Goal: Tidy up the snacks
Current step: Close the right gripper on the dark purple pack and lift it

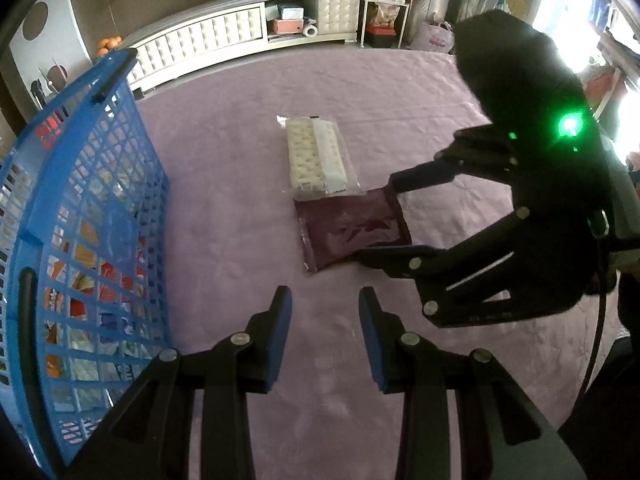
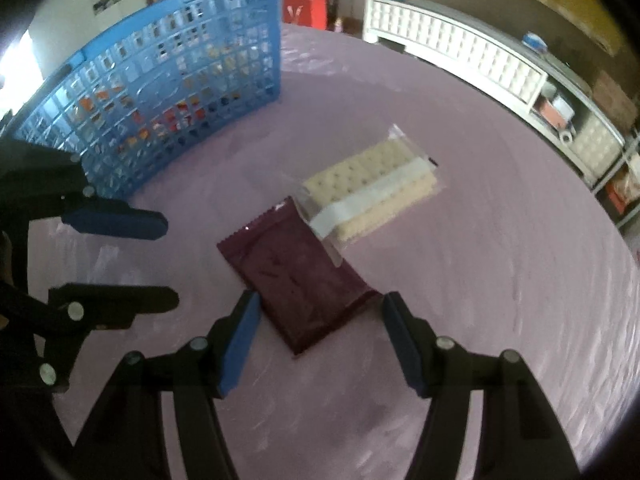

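Note:
A dark maroon snack packet (image 1: pixel 352 228) (image 2: pixel 300 276) lies flat on the purple cloth. A clear pack of pale crackers (image 1: pixel 314 156) (image 2: pixel 372 190) lies just beyond it, touching its far edge. My right gripper (image 2: pixel 320 304) (image 1: pixel 376 218) is open, its jaws straddling the near end of the maroon packet. My left gripper (image 1: pixel 325 300) (image 2: pixel 168 260) is open and empty, hovering above bare cloth in front of the packet. A blue mesh basket (image 1: pixel 100 208) (image 2: pixel 160 80) holding several snack packs stands at the left.
The purple cloth (image 1: pixel 248 208) covers a round table. A white tufted cabinet (image 1: pixel 224 36) with shelves and boxes stands behind the table. A red box (image 2: pixel 306 8) sits beyond the basket.

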The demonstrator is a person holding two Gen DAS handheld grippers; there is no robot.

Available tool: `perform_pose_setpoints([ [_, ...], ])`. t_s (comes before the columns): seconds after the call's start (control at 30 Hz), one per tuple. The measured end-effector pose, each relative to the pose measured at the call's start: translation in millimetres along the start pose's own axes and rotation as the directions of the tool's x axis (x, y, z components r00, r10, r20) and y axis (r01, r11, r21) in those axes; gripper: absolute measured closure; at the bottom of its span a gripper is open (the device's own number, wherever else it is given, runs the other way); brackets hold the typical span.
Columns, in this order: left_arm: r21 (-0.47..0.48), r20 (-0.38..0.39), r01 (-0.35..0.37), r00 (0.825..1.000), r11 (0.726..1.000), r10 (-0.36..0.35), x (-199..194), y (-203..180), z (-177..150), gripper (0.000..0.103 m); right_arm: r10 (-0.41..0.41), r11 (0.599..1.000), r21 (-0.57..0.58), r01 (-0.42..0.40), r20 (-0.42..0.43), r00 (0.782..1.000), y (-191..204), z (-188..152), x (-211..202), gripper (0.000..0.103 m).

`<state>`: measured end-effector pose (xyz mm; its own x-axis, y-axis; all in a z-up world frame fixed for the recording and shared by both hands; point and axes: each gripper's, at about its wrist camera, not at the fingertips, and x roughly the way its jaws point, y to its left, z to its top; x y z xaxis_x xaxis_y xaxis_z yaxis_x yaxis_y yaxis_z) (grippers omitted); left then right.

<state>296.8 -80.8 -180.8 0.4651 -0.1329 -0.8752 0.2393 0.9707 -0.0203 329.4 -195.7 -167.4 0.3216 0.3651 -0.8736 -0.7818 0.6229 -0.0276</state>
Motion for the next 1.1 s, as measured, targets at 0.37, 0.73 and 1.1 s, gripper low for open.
perform_pose_setpoints([
  [0.37,-0.009,-0.015,-0.03,0.999,1.0,0.03,3.4,-0.7,2.2,0.07,0.054,0.984,-0.17,-0.058,-0.028,0.998,9.4,14.3,11.6,0.027],
  [0.73,-0.023,-0.005,-0.049,0.999,0.999,0.049,2.1,-11.2,20.3,0.068,-0.026,0.999,-0.024,0.026,-0.002,1.0,7.2,-16.2,-14.1,0.047],
  [1.1,0.018,0.02,-0.045,0.999,0.999,0.044,-2.4,-31.3,48.9,0.051,-0.103,0.98,0.175,0.096,0.036,0.994,-0.2,-32.2,-47.1,0.047],
])
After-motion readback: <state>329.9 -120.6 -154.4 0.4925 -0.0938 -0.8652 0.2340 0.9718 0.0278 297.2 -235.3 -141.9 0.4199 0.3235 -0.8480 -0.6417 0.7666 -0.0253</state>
